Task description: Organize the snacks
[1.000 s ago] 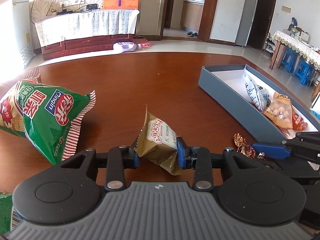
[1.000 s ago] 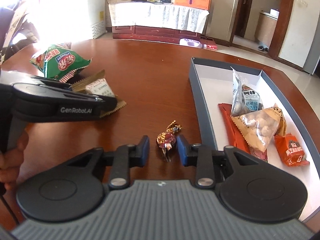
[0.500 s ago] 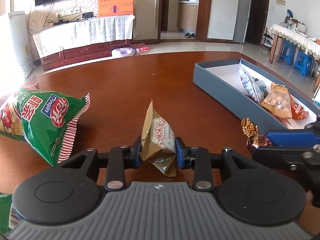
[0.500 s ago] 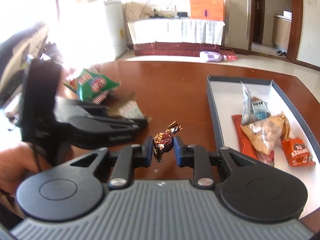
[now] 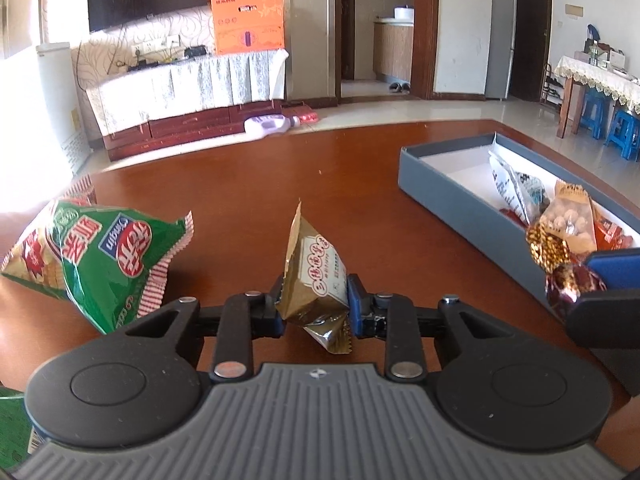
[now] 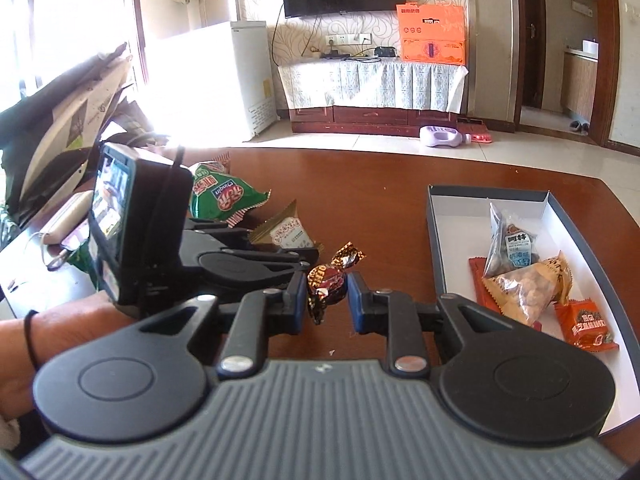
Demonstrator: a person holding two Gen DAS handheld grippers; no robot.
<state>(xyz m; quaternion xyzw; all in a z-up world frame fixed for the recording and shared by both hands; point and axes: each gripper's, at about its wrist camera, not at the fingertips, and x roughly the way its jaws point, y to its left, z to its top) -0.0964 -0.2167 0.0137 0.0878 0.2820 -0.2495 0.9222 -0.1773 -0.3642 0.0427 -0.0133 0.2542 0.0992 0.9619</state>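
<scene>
1. Two snacks are lifted off the desk (image 5: 360,184): a gold pastry packet (image 5: 312,276) and a foil-wrapped candy (image 6: 326,280).
2. The left tool (image 5: 314,306) has just been closing and pinches the packet, long axis upright.
3. The right tool (image 6: 324,300) is clenched on the candy, twisted end pointing up.
4. The grey box (image 6: 436,240), already holding several snacks, lies right of both tools, its long axis running away from them.
5. I judge the right tool nearer the box, so the candy should go in first.
6. Left of the box, a green chip bag (image 5: 100,252) waits on the desk.
</scene>
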